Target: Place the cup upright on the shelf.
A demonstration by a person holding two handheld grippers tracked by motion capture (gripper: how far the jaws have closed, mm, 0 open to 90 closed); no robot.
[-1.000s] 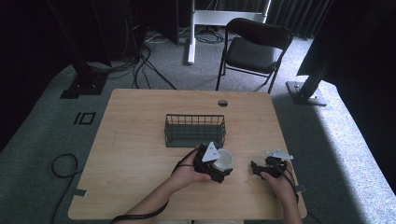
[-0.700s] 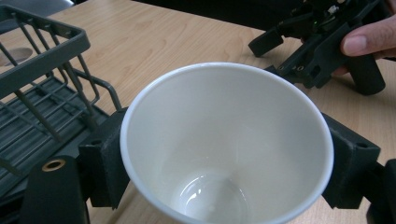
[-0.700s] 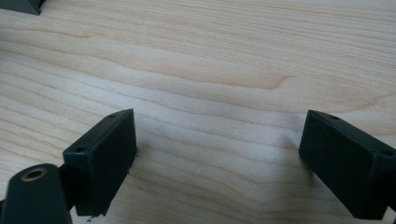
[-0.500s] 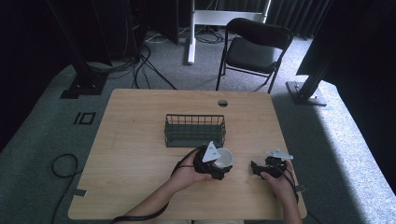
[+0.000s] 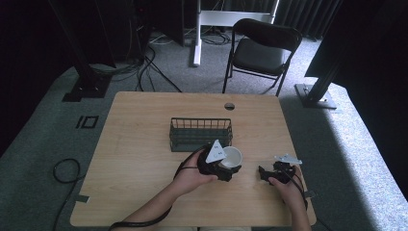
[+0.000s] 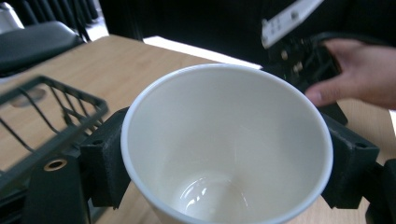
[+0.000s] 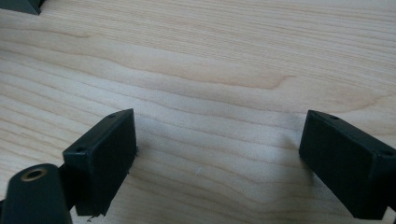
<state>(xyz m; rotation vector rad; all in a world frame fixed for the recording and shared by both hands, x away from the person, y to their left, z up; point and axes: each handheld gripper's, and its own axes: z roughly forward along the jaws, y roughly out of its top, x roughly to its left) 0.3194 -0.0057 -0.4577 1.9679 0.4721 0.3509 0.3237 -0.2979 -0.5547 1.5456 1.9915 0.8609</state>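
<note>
While your left gripper (image 5: 230, 169) clamps the white paper cup (image 5: 232, 157), note that both black jaws press against the cup's outer wall, one on each side. From the left gripper view, the cup (image 6: 224, 144) sits between the jaws with its open mouth toward the camera, and its inside holds nothing visible but a glossy base. The jaws have just been closing, and the cup is now between them and gripped. From the high view, your left hand (image 5: 192, 172) carries the gripper near the middle of the front half of the wooden table (image 5: 139, 144), with the cup just in front of the dark wire basket (image 5: 200, 134). Whether the cup's base touches the tabletop cannot be told from these views. The basket's front corner (image 6: 56, 116) appears just beside the cup in the left gripper view.

Check your right gripper (image 5: 267, 172): it rests low over the table, to the right of the cup and apart from it. In the right gripper view, its gripper (image 7: 219, 163) stands wide, with bare wood grain between the jaws and nothing held. Your right hand (image 5: 288, 185) grasps the gripper body from behind; the same hand (image 6: 359, 79) appears beyond the cup's rim in the left gripper view.

A black folding chair (image 5: 260, 50) stands on the grey carpet beyond the table's far edge.
</note>
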